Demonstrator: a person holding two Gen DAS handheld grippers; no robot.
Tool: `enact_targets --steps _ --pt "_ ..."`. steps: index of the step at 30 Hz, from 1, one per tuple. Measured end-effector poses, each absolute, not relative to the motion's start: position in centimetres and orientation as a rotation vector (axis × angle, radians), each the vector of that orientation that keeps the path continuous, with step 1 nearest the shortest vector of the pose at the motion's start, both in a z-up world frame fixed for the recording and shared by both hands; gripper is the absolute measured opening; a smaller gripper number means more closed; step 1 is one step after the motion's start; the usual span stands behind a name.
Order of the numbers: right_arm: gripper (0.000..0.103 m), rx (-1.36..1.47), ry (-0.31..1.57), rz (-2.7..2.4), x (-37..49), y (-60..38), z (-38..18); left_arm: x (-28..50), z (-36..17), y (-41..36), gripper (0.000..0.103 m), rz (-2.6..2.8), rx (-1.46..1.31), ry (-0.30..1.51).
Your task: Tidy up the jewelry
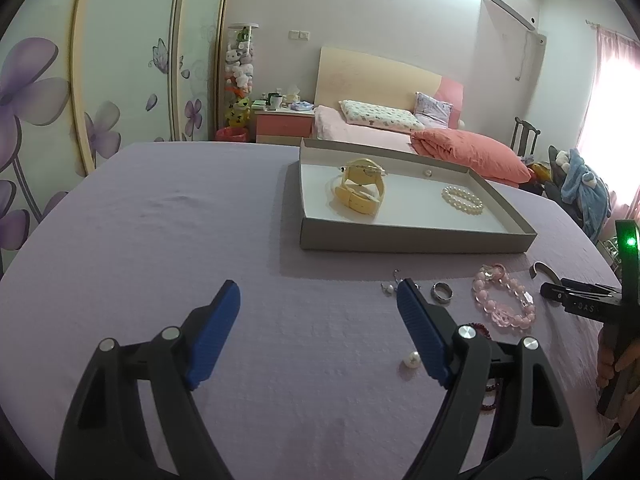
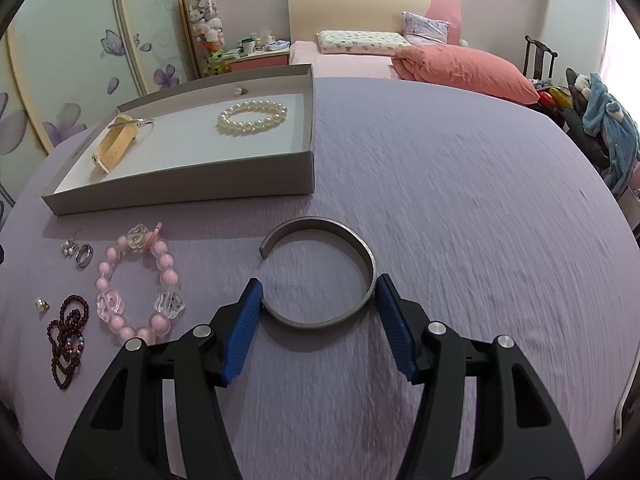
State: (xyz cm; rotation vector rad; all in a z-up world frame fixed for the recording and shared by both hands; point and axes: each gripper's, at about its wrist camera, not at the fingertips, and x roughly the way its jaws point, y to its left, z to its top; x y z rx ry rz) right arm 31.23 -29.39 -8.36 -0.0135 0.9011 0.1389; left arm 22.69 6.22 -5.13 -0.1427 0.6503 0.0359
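Observation:
A grey open bangle (image 2: 320, 222) lies on the lilac cloth, and my right gripper (image 2: 320, 280) is shut on it, a blue pad against each side of its near arc. My left gripper (image 1: 318, 284) hovers open over bare cloth, holding nothing. The grey tray (image 2: 180, 188) holds a yellow watch (image 2: 116, 142), a pearl bracelet (image 2: 253, 116) and a small pearl earring (image 2: 239, 90). On the cloth in front of the tray lie a pink bead bracelet (image 2: 170, 277), a steel ring (image 2: 84, 256), silver earrings (image 2: 68, 247), a loose pearl (image 2: 41, 304) and a dark red bead string (image 2: 70, 336).
The table's lilac cloth (image 1: 160, 240) stretches to the left of the tray (image 1: 416, 236). Behind the table stand a bed with a coral duvet (image 1: 472, 152), a chair (image 1: 524, 136) and a flowered wardrobe (image 1: 100, 100). A hand (image 1: 612, 364) holds the right gripper at the frame's edge.

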Motion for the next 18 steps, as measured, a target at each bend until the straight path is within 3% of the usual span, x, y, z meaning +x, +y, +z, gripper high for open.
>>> enact_targets --steps 14,18 --pt "0.059 0.016 0.921 0.128 27.3 -30.2 -8.2 22.5 -5.8 3.5 0.078 -0.066 -0.093 0.735" --pt "0.059 0.023 0.922 0.133 26.9 -30.4 -8.2 22.7 -6.8 2.0 0.061 -0.109 -0.077 0.791"
